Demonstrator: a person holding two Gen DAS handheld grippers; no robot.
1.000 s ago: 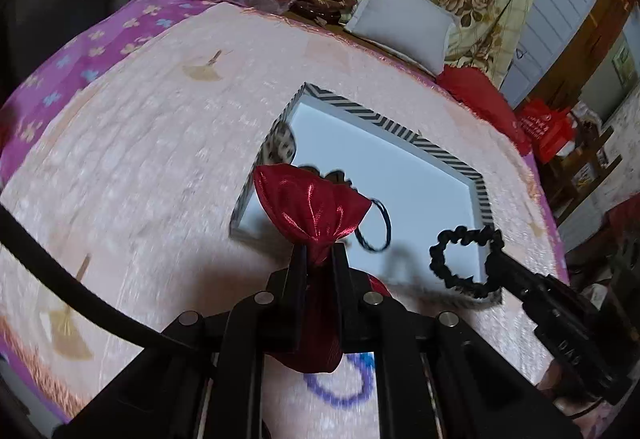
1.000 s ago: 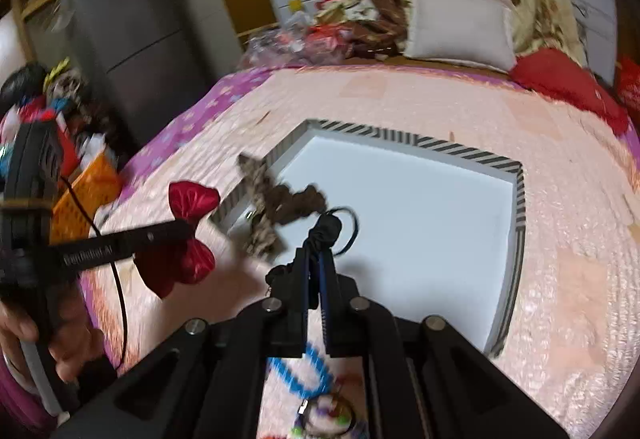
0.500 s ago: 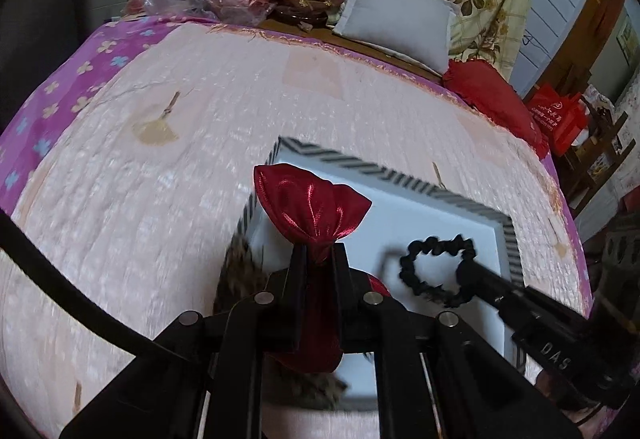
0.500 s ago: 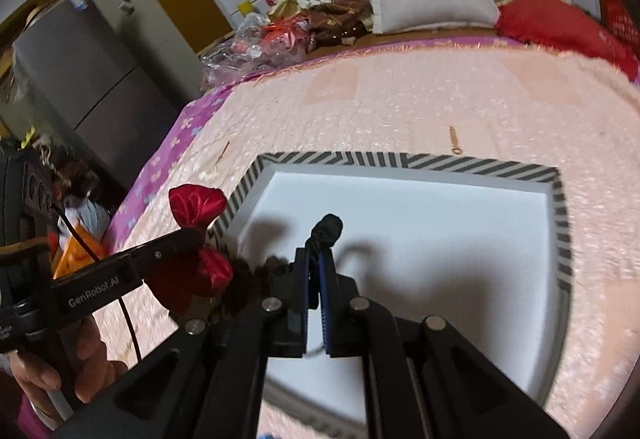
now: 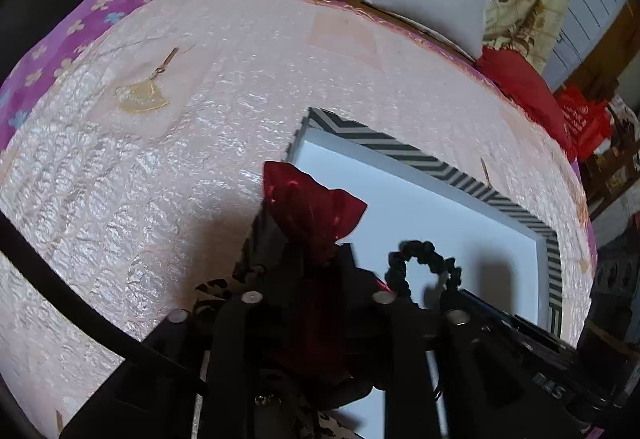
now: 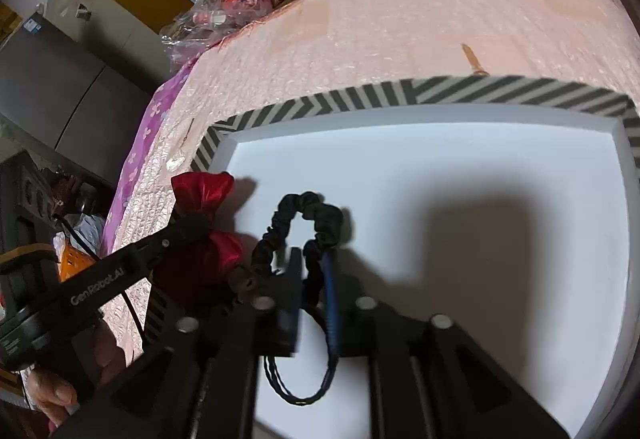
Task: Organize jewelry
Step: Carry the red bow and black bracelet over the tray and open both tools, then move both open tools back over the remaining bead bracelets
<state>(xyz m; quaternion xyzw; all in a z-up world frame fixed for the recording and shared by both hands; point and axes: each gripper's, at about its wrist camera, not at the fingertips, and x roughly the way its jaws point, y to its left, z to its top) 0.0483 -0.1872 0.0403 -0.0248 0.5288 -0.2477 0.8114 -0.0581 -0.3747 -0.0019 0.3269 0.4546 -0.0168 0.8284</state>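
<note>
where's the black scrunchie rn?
The black scrunchie sits between the right gripper fingers over the near-left part of the white tray, just right of the red pouch pinched by the left gripper.
</note>
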